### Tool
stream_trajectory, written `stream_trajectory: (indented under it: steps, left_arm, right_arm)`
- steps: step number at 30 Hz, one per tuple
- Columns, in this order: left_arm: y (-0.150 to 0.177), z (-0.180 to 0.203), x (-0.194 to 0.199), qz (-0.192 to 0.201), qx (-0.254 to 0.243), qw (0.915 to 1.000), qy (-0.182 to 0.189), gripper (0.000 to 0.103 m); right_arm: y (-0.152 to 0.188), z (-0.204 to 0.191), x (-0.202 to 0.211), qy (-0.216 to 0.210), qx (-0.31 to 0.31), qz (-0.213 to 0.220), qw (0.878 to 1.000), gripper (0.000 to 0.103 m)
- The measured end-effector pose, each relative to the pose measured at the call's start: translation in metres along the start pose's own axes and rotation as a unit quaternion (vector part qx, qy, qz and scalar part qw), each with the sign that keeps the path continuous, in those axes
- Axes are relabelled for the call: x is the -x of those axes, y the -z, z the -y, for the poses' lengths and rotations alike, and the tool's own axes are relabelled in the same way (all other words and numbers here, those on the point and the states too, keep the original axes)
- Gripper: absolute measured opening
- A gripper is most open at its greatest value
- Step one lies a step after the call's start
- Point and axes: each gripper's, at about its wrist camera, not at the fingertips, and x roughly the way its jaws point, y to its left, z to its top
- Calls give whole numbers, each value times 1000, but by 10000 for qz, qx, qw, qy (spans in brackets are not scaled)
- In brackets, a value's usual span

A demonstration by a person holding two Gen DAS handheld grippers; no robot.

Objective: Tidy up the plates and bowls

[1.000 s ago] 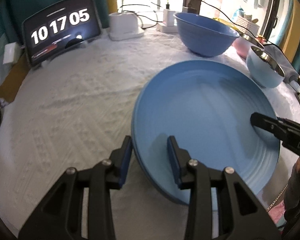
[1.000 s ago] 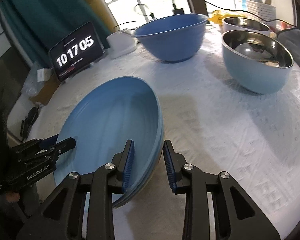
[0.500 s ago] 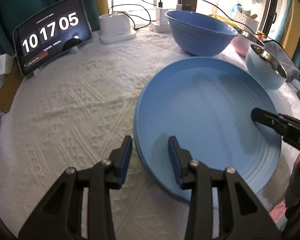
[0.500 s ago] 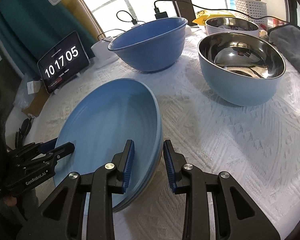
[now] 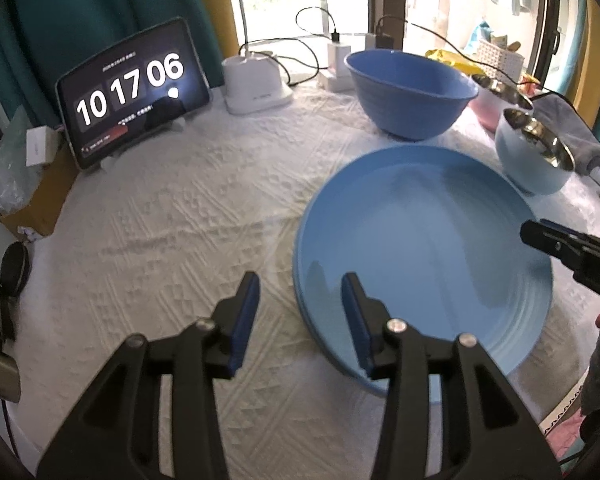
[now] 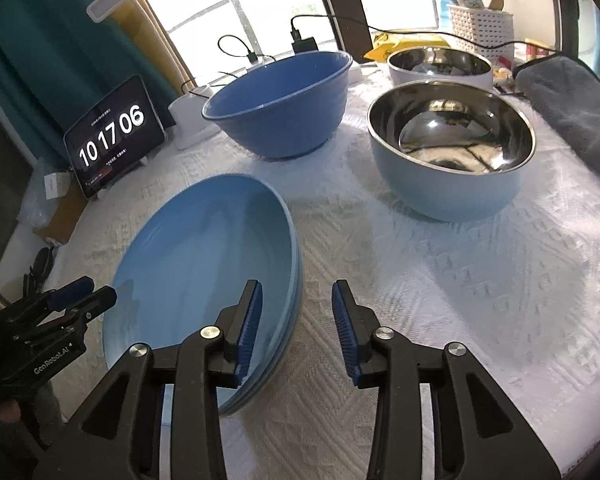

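A stack of blue plates [image 5: 424,248] lies on the white tablecloth; it also shows in the right wrist view [image 6: 204,280]. My left gripper [image 5: 300,312] is open, its jaws straddling the stack's left rim without gripping. My right gripper [image 6: 296,324] is open, straddling the stack's right rim. A big blue bowl [image 6: 280,108] stands behind the plates. A light-blue steel-lined bowl [image 6: 452,152] stands to the right, and a white steel-lined bowl [image 6: 440,64] behind it.
A tablet showing a clock [image 5: 132,96] leans at the back left beside a white charger base [image 5: 256,84] with cables. A grey towel [image 6: 572,108] lies at the far right. A white basket [image 6: 480,24] stands by the window.
Both grippers have pulled back from the plate stack and risen a little, and their jaws stand wider apart. The plates have stayed on the cloth.
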Motion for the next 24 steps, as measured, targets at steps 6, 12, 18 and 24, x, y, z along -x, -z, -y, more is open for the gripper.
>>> stream_trajectory:
  steps: [6, 12, 18, 24]
  left_arm:
    - [-5, 5, 14, 142, -18, 9999, 32, 44]
    - [-12, 11, 24, 261, -55, 9996, 37, 44]
    - [-20, 14, 27, 327, -80, 9994, 50, 44]
    - [-28, 17, 27, 369, -107, 9993, 41, 44]
  right_arm:
    - [-3, -6, 11, -20, 62, 106, 9999, 40]
    - [-9, -8, 19, -49, 115, 185, 9997, 40]
    - [-16, -7, 23, -69, 137, 254, 9996, 40]
    - [-24, -7, 24, -111, 155, 318, 9993, 40]
